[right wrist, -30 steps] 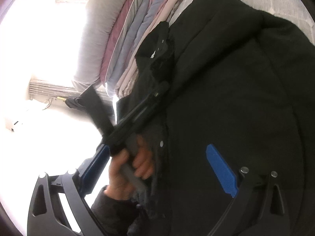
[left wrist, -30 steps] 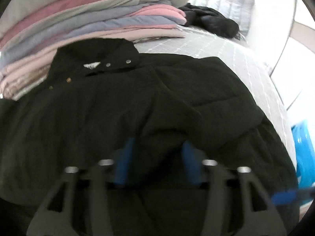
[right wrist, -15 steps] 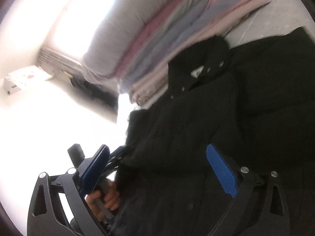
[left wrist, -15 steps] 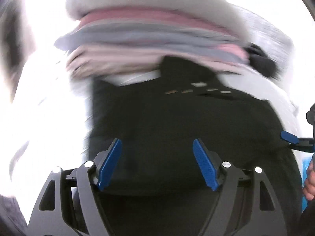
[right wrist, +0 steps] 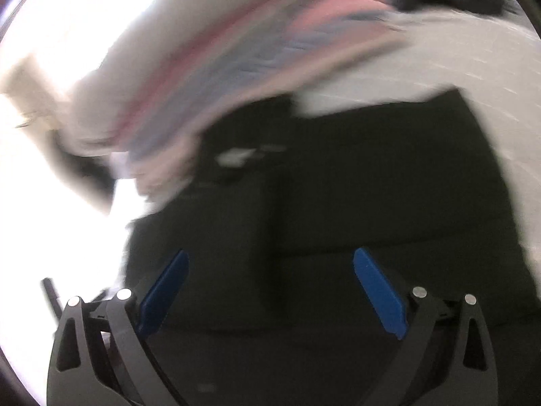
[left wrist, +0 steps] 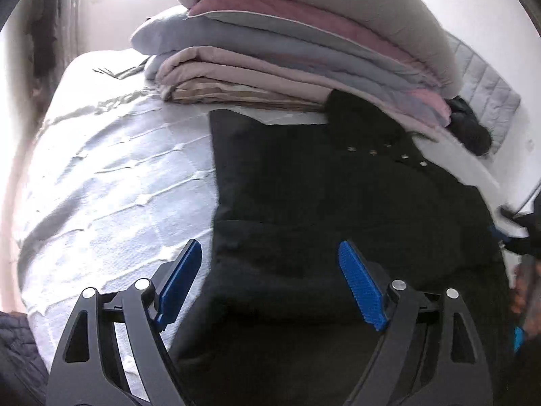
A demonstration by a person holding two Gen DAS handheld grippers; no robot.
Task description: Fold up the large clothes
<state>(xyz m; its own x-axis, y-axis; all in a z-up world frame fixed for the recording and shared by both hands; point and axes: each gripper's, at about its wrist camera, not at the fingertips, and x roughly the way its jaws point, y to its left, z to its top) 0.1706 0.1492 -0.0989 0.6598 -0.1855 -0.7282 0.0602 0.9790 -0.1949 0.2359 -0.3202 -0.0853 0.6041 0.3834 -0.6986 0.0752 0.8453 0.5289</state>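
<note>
**A:** The left claw point(left wrist: 270, 280) is hovering low over the near edge of the black jacket point(left wrist: 338, 209), blue fingers point(left wrist: 360, 291) spread wide and gripping nothing. One finger is sitting over the pale bedsheet point(left wrist: 118, 186), the other over dark fabric.

**B:** And the right claw point(right wrist: 270, 287) is pointing at the same jacket point(right wrist: 372, 203) from the other side, released as well, nothing between its fingers point(right wrist: 378, 291).

**A:** What are you losing in that right wrist view?

**B:** Nearly everything is smearing with motion blur. The stack of folded bedding point(right wrist: 236, 61) is showing as streaks of pink, blue and cream, and the window side is blowing out to white.

**A:** On my side, the right edge is cutting off a dark, blurred shape I cannot identify, and the jacket's near hem is dropping behind the claw frame.

**B:** How is the jacket looking?

**A:** It is lying flat on the bed with a straight folded edge on its left, collar tucked against the bedding stack point(left wrist: 304, 50), a row of metal snaps point(left wrist: 385, 154) glinting below the collar. Another dark garment point(left wrist: 470, 128) is sitting beyond, well apart.
</note>
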